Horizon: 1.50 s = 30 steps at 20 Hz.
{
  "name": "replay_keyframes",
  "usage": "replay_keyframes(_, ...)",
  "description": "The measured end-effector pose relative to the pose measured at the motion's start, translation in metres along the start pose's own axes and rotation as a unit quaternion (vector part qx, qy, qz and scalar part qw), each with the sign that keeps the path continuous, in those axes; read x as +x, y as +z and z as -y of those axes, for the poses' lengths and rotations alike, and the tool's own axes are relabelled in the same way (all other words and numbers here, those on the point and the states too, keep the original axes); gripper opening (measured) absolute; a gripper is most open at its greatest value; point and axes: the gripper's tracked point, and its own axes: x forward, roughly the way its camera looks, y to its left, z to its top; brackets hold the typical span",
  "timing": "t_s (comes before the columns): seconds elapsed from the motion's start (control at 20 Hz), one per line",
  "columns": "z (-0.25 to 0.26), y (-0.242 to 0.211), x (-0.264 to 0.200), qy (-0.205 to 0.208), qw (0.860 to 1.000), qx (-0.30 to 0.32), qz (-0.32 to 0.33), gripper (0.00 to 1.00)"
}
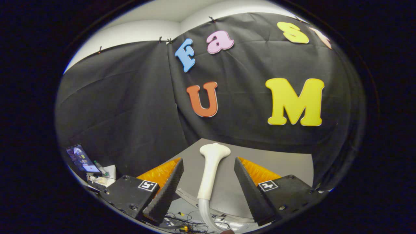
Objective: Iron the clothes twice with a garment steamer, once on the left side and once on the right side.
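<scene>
Well left of the claw and lower down, one small lit screen stands tilted, with one thin bottle and one white box just beside it; what the box holds cannot be told. The claw has two fingers, black, wedge-shaped, with ribbed inner faces. Each is backed by orange plastic and carries one square black-and-white marker on its black mount, two markers in all. The fingers stand wide apart, touching nothing. Between them, clear of both, sits one steamer: a smooth white handle that widens into a rounded, flattened head at the far end, just beyond the fingertips. Its near end joins one pale, translucent hose that curves down below the claw. Under the steamer lies a plain grey table with a rounded near edge. Below the claw, past that edge, a tangle of thin cables lies on the floor; their number cannot be counted.
</scene>
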Motion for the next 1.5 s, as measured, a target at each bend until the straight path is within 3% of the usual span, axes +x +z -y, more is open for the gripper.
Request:
replay_keyframes(0.3,0.009,-0.028,0.061,-0.003,0.994,0.015,-0.111,0.98)
replay_keyframes(0.6,0.007,-0.070,0.092,-0.007,0.976,0.031,-0.214,0.94)
replay_keyframes(0.85,0.013,-0.085,0.104,-0.035,0.972,0.011,-0.234,0.90)
replay_keyframes(0.9,0.015,-0.088,0.106,-0.045,0.971,0.009,-0.235,0.84)
replay_keyframes(1.15,0.016,-0.097,0.116,-0.062,0.972,0.031,-0.224,0.74)
replay_keyframes(1.2,0.015,-0.095,0.117,-0.064,0.974,0.036,-0.214,0.65)
replay_keyframes(1.25,0.011,-0.099,0.115,-0.056,0.974,0.044,-0.213,0.64)
replay_keyframes(1.5,0.007,-0.095,0.119,-0.062,0.978,0.061,-0.189,0.37)
